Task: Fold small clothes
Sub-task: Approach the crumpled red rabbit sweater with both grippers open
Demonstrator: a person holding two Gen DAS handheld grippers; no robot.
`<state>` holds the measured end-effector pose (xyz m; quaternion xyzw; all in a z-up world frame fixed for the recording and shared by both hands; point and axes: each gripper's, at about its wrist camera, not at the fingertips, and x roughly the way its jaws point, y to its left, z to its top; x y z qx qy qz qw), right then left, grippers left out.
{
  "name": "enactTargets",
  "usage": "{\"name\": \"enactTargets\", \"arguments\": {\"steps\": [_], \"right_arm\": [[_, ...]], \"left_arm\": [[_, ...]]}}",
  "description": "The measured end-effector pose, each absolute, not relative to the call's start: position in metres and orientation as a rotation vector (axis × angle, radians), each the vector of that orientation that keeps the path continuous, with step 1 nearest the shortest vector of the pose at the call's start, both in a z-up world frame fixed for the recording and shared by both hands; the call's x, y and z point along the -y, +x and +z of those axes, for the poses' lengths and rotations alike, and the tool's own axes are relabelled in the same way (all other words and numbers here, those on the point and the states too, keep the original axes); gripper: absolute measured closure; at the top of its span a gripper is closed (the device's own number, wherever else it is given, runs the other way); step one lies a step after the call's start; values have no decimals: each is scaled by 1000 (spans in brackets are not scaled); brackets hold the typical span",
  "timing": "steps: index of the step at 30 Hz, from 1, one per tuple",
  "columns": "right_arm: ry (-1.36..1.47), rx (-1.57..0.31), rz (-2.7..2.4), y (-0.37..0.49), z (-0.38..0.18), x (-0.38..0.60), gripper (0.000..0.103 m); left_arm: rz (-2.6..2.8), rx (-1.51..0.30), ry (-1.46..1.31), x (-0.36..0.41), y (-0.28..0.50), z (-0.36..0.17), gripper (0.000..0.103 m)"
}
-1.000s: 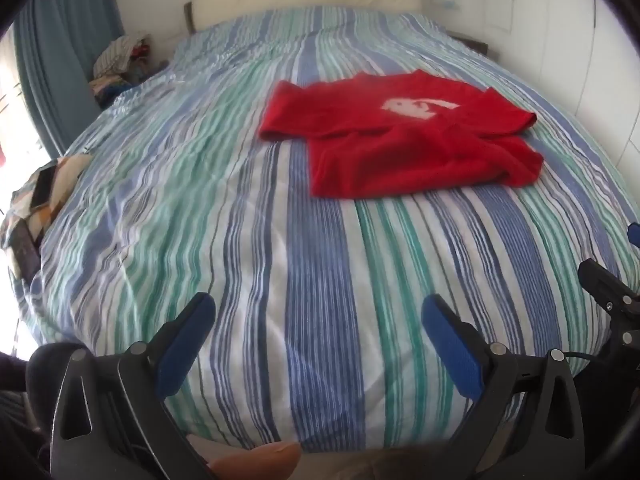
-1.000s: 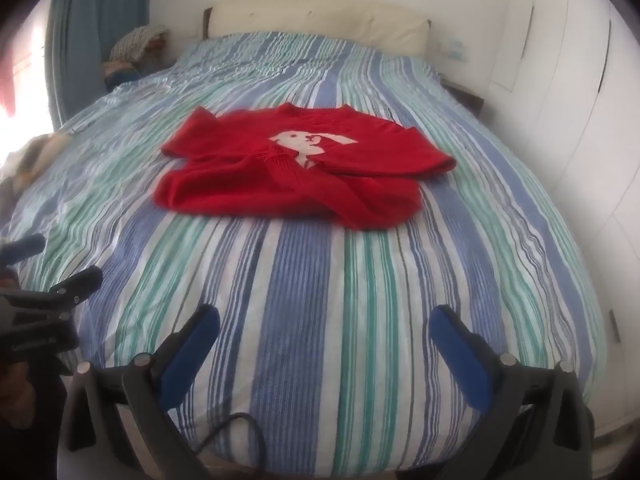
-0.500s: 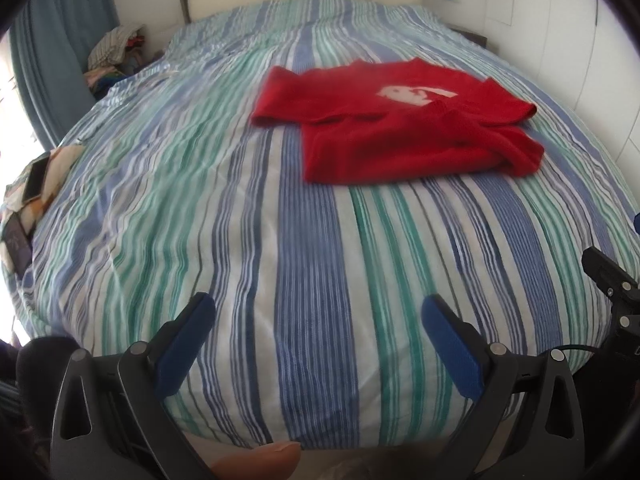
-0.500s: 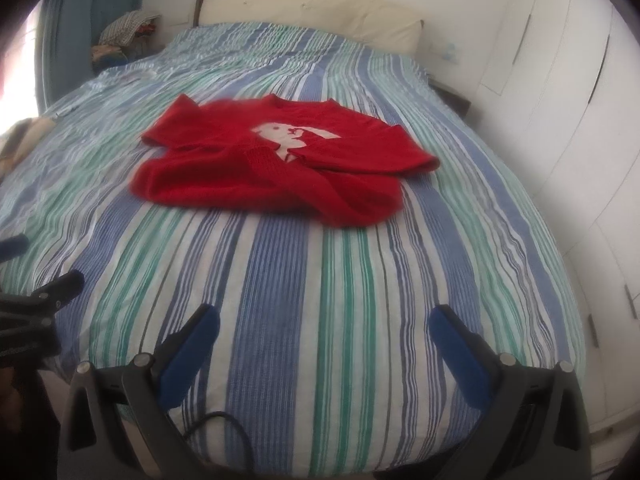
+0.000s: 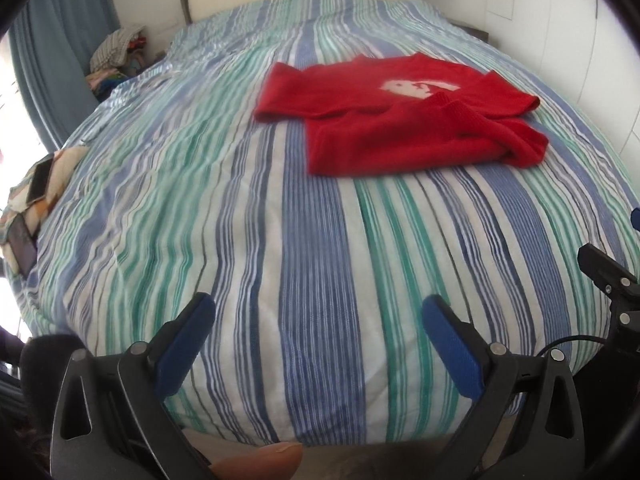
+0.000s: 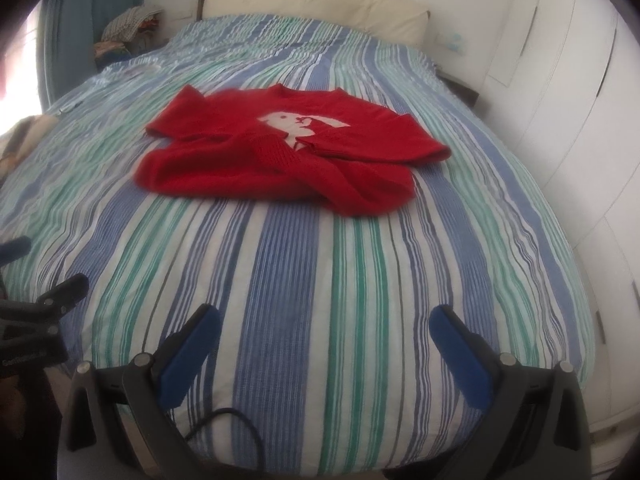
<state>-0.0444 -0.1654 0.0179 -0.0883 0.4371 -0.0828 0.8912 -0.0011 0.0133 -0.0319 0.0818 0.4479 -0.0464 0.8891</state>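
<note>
A small red sweater [image 5: 394, 120] [image 6: 288, 152] with a white rabbit print lies partly folded on the striped bed cover [image 5: 312, 240] [image 6: 320, 280], its lower half turned up over the front and a sleeve bunched at the right. My left gripper [image 5: 319, 312] stands open near the foot of the bed, well short of the sweater, with nothing between its blue pads. My right gripper [image 6: 326, 320] is open too, empty, also at the bed's near end.
A cream headboard [image 6: 316, 4] and white wardrobe doors [image 6: 580, 120] bound the bed at the back and right. A clothes pile [image 5: 116, 46] and blue curtain [image 5: 60, 40] stand at the left. A phone [image 5: 40, 180] rests on a patterned cloth by the left edge.
Both views have shifted slightly over the foot of the bed; the sweater has not moved. Both grippers stay open and empty.
</note>
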Motion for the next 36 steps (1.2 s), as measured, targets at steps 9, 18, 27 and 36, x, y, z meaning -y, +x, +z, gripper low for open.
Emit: {"name": "enactTargets", "arguments": {"steps": [9,18,27,36], "right_arm": [[-194,-897,-149,-44,21,153,0],[-186,-903,-145,-45,19,151,0],[-157,-909,-146,-46,15,159,0],[-142,-892,-155,-44,20,164,0]], "left_arm": [[-108,-935,141,-18,-3,-29,0],[-116,-942,95,-22,-2,-28,0],[-112,-958,38,-27,2,-30,0],[-117,-942,70,-24,2,-22,0]]}}
